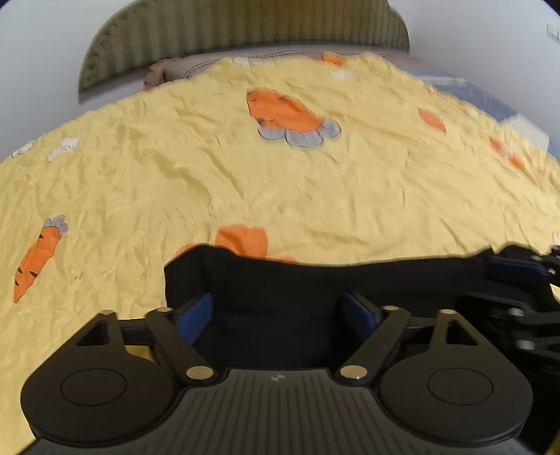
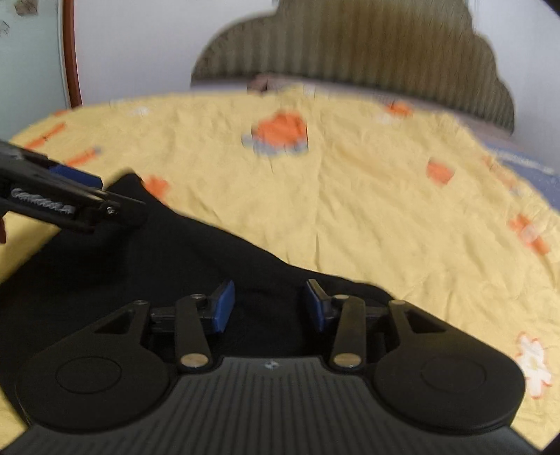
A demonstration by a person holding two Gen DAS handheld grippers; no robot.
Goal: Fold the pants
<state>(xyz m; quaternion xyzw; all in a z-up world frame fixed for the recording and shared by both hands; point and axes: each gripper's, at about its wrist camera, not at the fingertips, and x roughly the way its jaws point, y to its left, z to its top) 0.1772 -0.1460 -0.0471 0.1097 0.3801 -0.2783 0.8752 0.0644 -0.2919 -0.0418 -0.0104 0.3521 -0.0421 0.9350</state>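
- Black pants (image 1: 315, 290) lie on a yellow carrot-print bedsheet (image 1: 280, 189) at the near side of the bed, their far edge running roughly straight across the left wrist view; a striped headboard (image 1: 245, 24) stands beyond the sheet.
- The left gripper (image 1: 278, 315) hangs over the garment's left end with its jaws spread wide; the blue pads (image 1: 194, 315) stand apart over dark cloth, and none looks pinched between them.
- The right gripper (image 2: 269, 308) sits over the other end, jaws at a middling gap; the fabric beneath is too dark, and the view too blurred, to tell whether a fold rises between the pads, though neither pad appears to press on cloth.
- The judgement: neither tool has a firm hold on the pants, so a grasp of the edge looks like the step in hand.
- Risk one: the sheet is loose and creased; pads closing too deep could catch it with the pants and drag both.
- Risk two: black on black hides the layers; a pinch of only the top layer would let the lower one sag and skew the fold.
- Risk three: the two tools work near each other along one edge; uneven lifting would twist the cloth.
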